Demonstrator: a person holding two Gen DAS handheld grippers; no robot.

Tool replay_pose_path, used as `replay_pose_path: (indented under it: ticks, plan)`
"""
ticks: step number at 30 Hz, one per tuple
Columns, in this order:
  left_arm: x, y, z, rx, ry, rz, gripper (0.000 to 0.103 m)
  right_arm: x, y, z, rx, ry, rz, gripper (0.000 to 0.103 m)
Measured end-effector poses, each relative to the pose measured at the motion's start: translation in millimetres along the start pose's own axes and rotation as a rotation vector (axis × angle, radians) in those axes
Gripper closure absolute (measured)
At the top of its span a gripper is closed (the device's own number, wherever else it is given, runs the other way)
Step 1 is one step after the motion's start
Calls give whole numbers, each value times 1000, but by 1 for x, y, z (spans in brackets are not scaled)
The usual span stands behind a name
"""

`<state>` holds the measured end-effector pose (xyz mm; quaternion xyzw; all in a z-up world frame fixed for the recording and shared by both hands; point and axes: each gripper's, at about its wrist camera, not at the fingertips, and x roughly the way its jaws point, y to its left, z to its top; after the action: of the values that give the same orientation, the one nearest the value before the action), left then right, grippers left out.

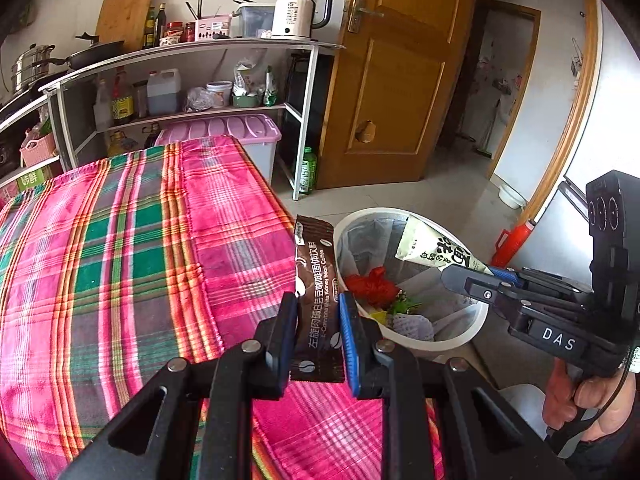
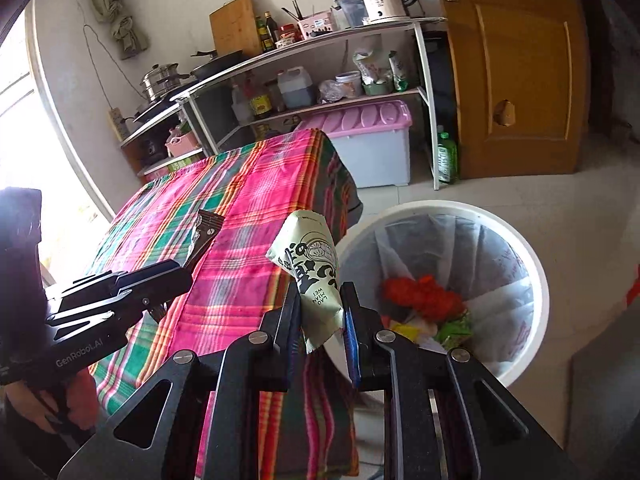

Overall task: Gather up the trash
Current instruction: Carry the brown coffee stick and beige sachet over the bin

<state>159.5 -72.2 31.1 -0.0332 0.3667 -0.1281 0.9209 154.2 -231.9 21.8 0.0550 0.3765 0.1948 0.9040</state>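
My left gripper [image 1: 318,300] clamps a brown coffee sachet [image 1: 318,276] printed "L-Carnitine White Kidney Bean Coffee". My right gripper [image 2: 322,300] pinches a pale green packet [image 2: 316,276] reading "LAO MIAN WEI". The white trash bin [image 2: 536,264] sits at three o'clock of the plaid tablecloth [image 1: 120,240].

Small kitchen, pale walls, light tiled floor [image 2: 520,192]. Table under a pink and green plaid cloth [image 1: 120,248]. Behind it a white metal shelf rack [image 1: 192,56] crowded with bottles, jars and pots; a white kettle [image 1: 298,12] and a wooden cutting board [image 1: 126,12] on top. Pink-lidded storage box [image 1: 236,130] on the floor beneath. Brown wooden door [image 1: 400,80] stands open. Bright daylight from a window [image 2: 16,100] on the left.
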Motion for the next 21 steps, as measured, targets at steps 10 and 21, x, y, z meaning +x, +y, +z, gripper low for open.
replay_pose_path:
  ticks: [10, 21]
  plan:
    - [34, -33, 16, 42, 24, -67, 81, -5, -40, -1, 61, -6, -63, 83]
    - [65, -51, 20, 58, 63, -106, 80, 2, -67, -2, 115, 5, -117, 83]
